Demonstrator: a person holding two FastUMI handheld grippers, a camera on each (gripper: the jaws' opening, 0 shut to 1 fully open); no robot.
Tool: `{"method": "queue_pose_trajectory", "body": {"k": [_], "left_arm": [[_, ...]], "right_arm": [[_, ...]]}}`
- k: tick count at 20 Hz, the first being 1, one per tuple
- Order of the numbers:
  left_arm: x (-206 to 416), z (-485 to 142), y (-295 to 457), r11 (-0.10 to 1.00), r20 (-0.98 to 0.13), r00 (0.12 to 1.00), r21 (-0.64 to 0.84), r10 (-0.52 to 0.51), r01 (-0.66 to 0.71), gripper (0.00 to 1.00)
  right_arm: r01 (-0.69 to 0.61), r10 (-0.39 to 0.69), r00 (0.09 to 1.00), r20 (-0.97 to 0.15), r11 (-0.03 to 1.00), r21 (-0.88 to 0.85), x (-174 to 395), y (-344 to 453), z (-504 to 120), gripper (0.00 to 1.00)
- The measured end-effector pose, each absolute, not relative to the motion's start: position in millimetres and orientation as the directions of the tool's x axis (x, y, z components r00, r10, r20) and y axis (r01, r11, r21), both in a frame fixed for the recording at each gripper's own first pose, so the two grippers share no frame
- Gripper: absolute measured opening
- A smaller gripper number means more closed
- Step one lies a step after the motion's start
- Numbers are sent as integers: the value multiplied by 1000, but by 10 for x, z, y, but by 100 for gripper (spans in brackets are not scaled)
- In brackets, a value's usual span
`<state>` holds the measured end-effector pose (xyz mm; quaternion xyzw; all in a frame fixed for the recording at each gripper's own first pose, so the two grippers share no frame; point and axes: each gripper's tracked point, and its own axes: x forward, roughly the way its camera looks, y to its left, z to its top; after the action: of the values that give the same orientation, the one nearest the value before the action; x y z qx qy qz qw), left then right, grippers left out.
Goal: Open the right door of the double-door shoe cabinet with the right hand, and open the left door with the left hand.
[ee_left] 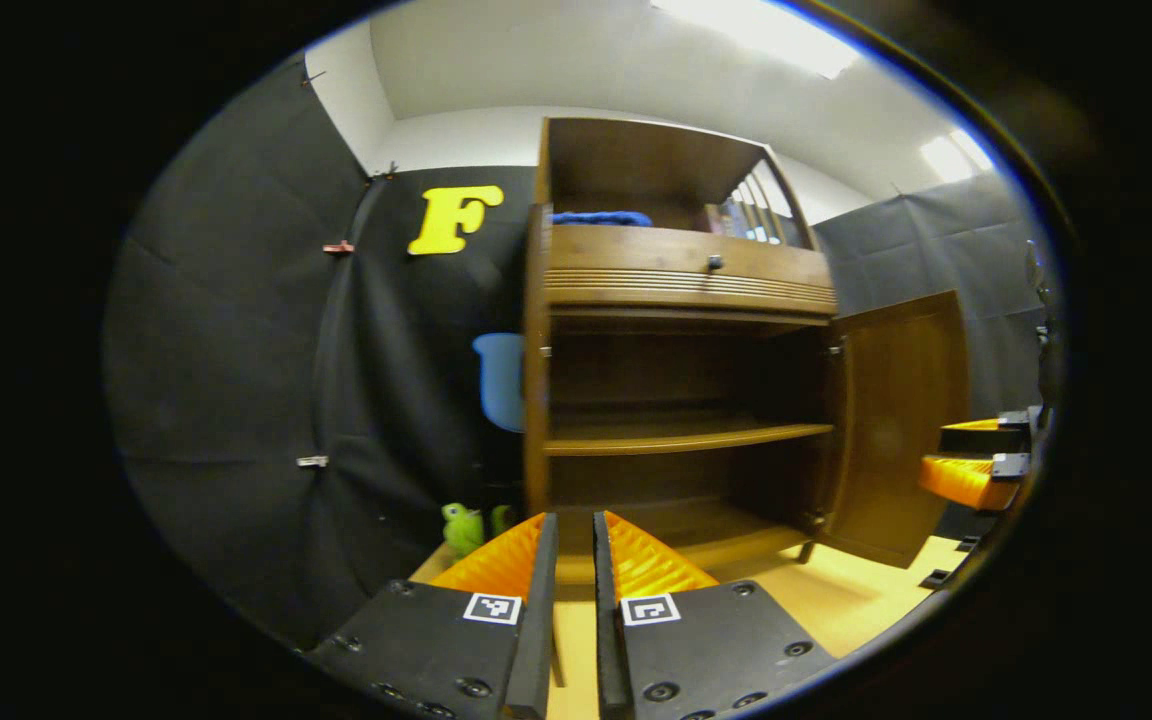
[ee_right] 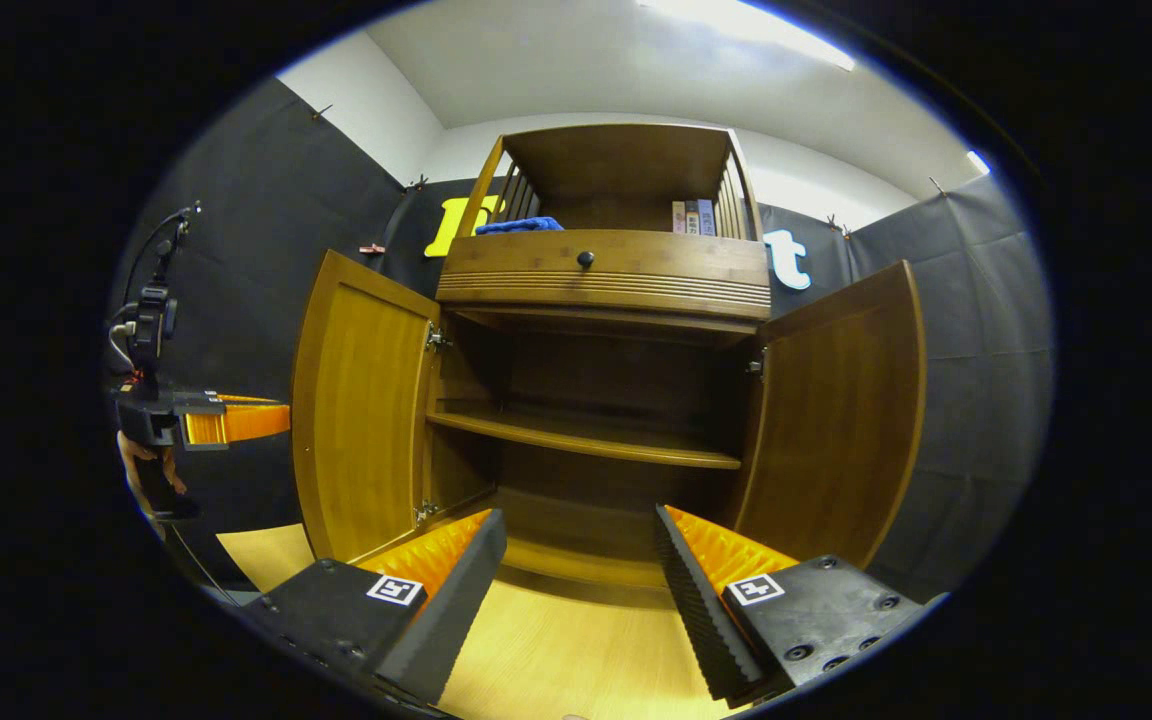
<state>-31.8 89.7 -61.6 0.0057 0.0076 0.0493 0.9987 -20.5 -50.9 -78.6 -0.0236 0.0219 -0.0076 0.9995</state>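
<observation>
The wooden shoe cabinet (ee_right: 604,275) stands with both doors swung out. In the right gripper view the left door (ee_right: 361,410) and the right door (ee_right: 836,410) flank the dark, bare shelves. My right gripper (ee_right: 576,530) is open in front of the cabinet's base, with nothing between its fingers. My left gripper (ee_right: 236,420), held by a hand (ee_right: 141,465), hovers left of the left door. In the left gripper view my left gripper (ee_left: 574,530) is shut on nothing. The right door (ee_left: 896,430) stands open, and the right gripper (ee_left: 971,455) is beside it.
A drawer with a dark knob (ee_right: 586,259) sits above the doors. On top lie a blue cloth (ee_right: 519,225) and some books (ee_right: 693,215). A green toy (ee_left: 463,528) sits on the floor left of the cabinet. Light wood flooring (ee_right: 556,650) lies in front.
</observation>
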Motion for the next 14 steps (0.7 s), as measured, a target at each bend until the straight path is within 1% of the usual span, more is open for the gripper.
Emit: {"method": "queue_pose_trajectory", "body": {"k": [1,2,5,7,9,11,13,14], "left_arm": [[-300,-604,626,999,-9,999,16,36,-36,22],[-272,-574,378,999,5,1000,24,-22,22,22],[-157,-626,-505,974,54,974,63,-220,216,43],[-112,-755,-1119,935,42,935,64,-351,348,58],[-93,-866,-1752,873,23,873,48,-487,486,72],[-93,-1003,-2276,816,-2,817,45,-577,577,86],[58,-1178,-2579,756,-40,756,17,-653,654,100],[57,-1235,-2689,726,-58,725,-2,-687,688,100]], "right_arm": [[33,-36,998,-44,998,-54,-268,-601,-780,96],[56,-59,997,-44,997,-61,-348,-701,-781,94],[135,-139,989,-46,987,-84,-612,-1078,-742,94],[203,-208,977,-47,974,-98,-849,-1376,-751,94],[294,-298,954,-35,951,-100,-1125,-1743,-736,95],[385,-390,920,-36,919,-89,-1369,-2136,-763,94],[465,-469,881,-55,882,-72,-1573,-2567,-838,94],[501,-504,861,-63,863,-63,-1666,-2783,-893,95]]}}
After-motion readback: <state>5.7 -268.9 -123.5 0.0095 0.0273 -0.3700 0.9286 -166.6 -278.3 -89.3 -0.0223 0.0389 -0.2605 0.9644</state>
